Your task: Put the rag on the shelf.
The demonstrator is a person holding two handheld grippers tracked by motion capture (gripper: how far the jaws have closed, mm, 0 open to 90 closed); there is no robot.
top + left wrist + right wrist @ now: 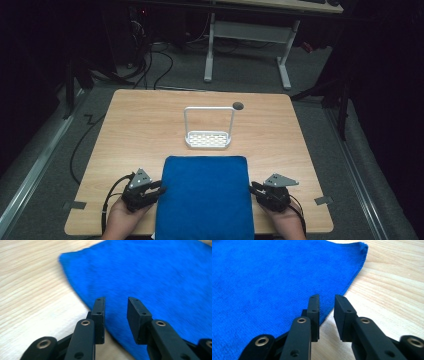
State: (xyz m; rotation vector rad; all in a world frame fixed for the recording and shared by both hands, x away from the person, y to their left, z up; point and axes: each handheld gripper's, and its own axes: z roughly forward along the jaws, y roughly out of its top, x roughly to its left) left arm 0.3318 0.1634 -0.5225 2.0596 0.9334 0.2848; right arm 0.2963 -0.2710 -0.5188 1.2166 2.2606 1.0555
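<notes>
**Blue cloth flanked by two grippers at the near table edge**

A blue cloth [204, 197] lies flat on the wooden table [135, 130], its long axis running 12 to 6 o'clock, with the near end overhanging the table's 6 o'clock edge. The left gripper [161, 189], held in a hand [122, 217] at the cloth's 9 o'clock side, points toward 3 o'clock; its jaws stand apart, empty, just above the cloth's edge [75, 290]. The right gripper [253, 187], at the 3 o'clock side, points toward 9 o'clock, jaws narrowly parted and holding nothing, straddling the cloth's border [352, 277]. At 12 o'clock from the cloth stands a white perforated rack [208, 139] with an upright hoop handle; a dark round grommet [238, 105] sits beyond it.
</notes>
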